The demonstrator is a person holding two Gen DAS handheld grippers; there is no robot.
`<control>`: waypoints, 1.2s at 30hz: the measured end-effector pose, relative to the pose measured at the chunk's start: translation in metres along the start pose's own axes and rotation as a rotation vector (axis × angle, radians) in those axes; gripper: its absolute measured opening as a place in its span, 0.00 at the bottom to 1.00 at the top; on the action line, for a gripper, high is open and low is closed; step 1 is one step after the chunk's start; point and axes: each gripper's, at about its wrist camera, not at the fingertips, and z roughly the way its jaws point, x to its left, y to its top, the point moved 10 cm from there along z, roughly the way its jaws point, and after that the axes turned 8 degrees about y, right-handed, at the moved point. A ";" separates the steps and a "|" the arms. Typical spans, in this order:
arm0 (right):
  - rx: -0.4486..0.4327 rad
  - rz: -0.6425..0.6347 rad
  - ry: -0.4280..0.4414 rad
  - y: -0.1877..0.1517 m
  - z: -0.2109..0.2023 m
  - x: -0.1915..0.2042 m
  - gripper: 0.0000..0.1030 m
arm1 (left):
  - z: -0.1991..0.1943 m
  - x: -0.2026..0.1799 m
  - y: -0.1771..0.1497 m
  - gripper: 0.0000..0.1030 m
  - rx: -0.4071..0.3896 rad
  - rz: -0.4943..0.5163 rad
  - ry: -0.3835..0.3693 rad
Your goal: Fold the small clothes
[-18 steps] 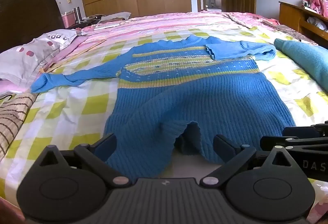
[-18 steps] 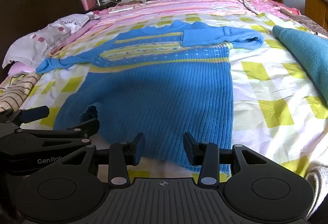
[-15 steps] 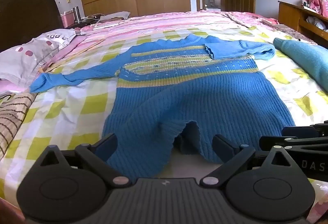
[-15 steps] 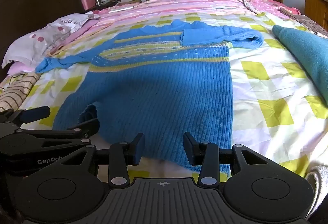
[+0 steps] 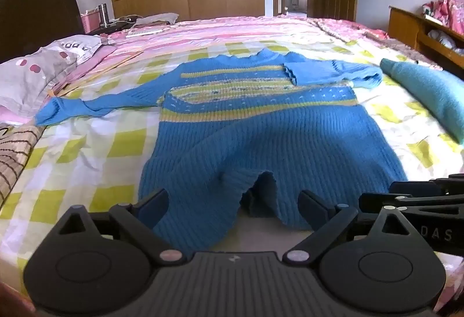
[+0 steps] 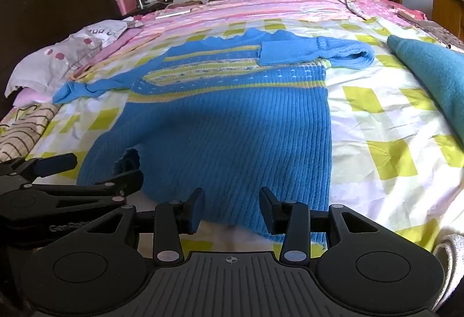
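A small blue knit sweater (image 5: 261, 125) with yellow stripes lies flat on the checked bed sheet, also in the right wrist view (image 6: 232, 119). Its right sleeve (image 5: 330, 73) is folded across the chest; its left sleeve (image 5: 95, 105) stretches out to the left. The hem is rumpled with a raised fold (image 5: 261, 192). My left gripper (image 5: 233, 201) is open at the hem's left part, its jaws either side of the fabric. My right gripper (image 6: 232, 206) is open at the hem's right part and also shows in the left wrist view (image 5: 406, 195).
A teal folded garment (image 5: 429, 87) lies right of the sweater. Pillows (image 5: 37, 73) and a dark headboard (image 5: 34, 9) stand at the left. A striped cloth (image 5: 14, 154) lies at the left edge. A wooden shelf (image 5: 423, 32) is at the right.
Both grippers have shifted slightly; the sweater looks a little farther in both views. Jaw openings are unchanged and the sweater has not moved.
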 end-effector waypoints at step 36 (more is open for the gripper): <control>0.105 0.000 -0.114 -0.007 0.008 -0.058 0.29 | 0.044 0.074 -0.022 0.98 0.126 0.004 0.138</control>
